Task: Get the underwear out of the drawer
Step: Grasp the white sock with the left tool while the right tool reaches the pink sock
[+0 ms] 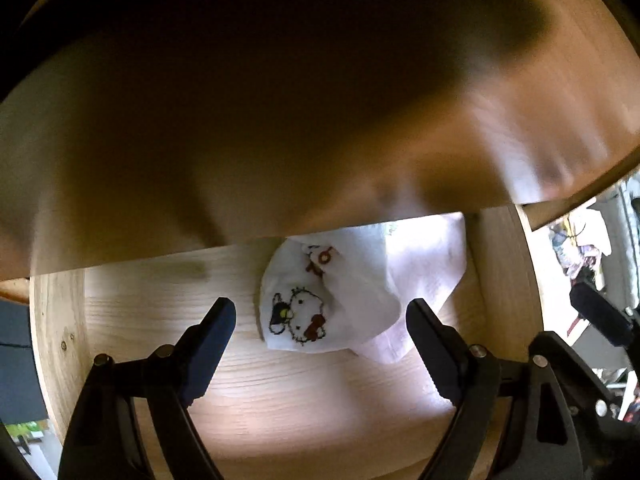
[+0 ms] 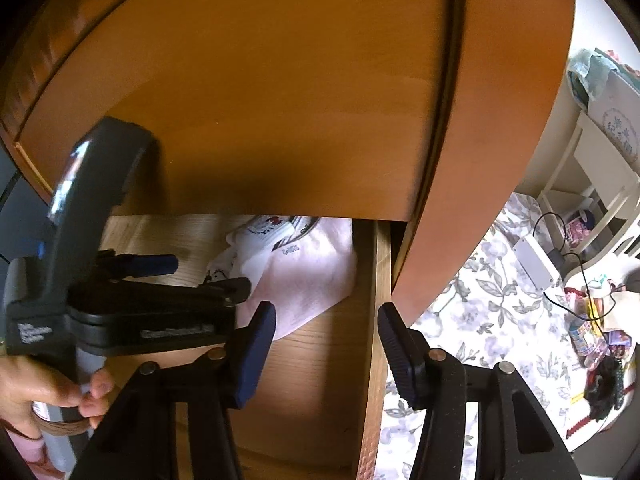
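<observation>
The drawer [image 1: 56,340] of pale wood stands pulled out under a brown cabinet front. On its floor lies white underwear [image 1: 352,304] printed with a cartoon cat, overlapping a pale pink piece [image 1: 432,264]. My left gripper [image 1: 322,314] hangs open right above the white piece, one finger on each side, not touching it. In the right wrist view the same gripper [image 2: 208,274] reaches in from the left over the underwear [image 2: 304,276]. My right gripper [image 2: 326,320] is open and straddles the drawer's right side wall [image 2: 374,280], with its left pad clear of the wood.
The brown cabinet front [image 2: 280,100] overhangs the back half of the drawer and hides part of the clothes. A person's hand [image 2: 36,392] holds the left gripper's handle. To the right are a floral cover [image 2: 492,320], a white shelf [image 2: 592,184], cables and clutter.
</observation>
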Action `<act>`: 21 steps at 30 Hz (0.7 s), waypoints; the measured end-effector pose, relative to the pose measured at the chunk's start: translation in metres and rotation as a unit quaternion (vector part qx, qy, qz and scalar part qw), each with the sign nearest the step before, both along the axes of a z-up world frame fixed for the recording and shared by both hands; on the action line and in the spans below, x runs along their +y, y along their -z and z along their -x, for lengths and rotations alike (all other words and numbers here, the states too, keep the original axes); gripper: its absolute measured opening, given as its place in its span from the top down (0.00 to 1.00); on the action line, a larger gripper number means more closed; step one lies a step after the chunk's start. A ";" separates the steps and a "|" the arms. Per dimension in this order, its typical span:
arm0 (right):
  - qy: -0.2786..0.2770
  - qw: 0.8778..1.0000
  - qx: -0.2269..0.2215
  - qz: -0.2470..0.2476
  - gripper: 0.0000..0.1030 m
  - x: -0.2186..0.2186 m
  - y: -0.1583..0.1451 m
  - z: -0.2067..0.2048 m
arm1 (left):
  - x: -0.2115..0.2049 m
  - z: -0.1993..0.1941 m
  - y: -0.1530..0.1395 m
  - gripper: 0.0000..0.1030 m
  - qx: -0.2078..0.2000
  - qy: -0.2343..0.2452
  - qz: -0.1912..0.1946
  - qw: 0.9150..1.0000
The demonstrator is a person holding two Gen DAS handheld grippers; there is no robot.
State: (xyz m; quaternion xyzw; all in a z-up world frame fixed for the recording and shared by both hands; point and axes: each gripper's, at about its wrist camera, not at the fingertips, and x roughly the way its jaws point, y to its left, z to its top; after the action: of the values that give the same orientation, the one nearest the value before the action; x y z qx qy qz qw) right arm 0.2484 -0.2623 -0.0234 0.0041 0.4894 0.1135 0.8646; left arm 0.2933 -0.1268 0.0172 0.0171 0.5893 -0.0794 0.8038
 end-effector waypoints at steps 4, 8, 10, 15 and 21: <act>0.003 1.000 -0.004 -0.002 0.45 -0.001 -0.004 0.002 | -0.020 -0.001 0.002 0.22 -0.012 0.029 -0.039 0.999; -0.002 1.000 -0.004 -0.010 0.45 0.000 -0.005 0.005 | -0.038 0.000 0.004 0.25 -0.017 0.066 -0.065 0.996; -0.001 1.000 -0.006 -0.010 0.45 0.000 -0.006 0.006 | -0.040 0.000 0.003 0.41 -0.019 0.068 -0.067 0.995; 0.002 1.000 -0.009 -0.014 0.45 -0.002 -0.010 0.008 | -0.045 0.000 0.002 0.66 -0.021 0.079 -0.077 0.994; 0.002 1.000 -0.007 -0.014 0.45 -0.005 -0.011 0.010 | -0.039 -0.004 0.002 0.93 -0.016 0.084 -0.049 0.995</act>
State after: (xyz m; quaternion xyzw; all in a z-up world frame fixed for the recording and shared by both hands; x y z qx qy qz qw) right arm 0.2383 -0.2674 -0.0122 0.0164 0.4816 0.1181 0.8682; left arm 0.2969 -0.1655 0.0148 0.1076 0.5760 -0.1176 0.8017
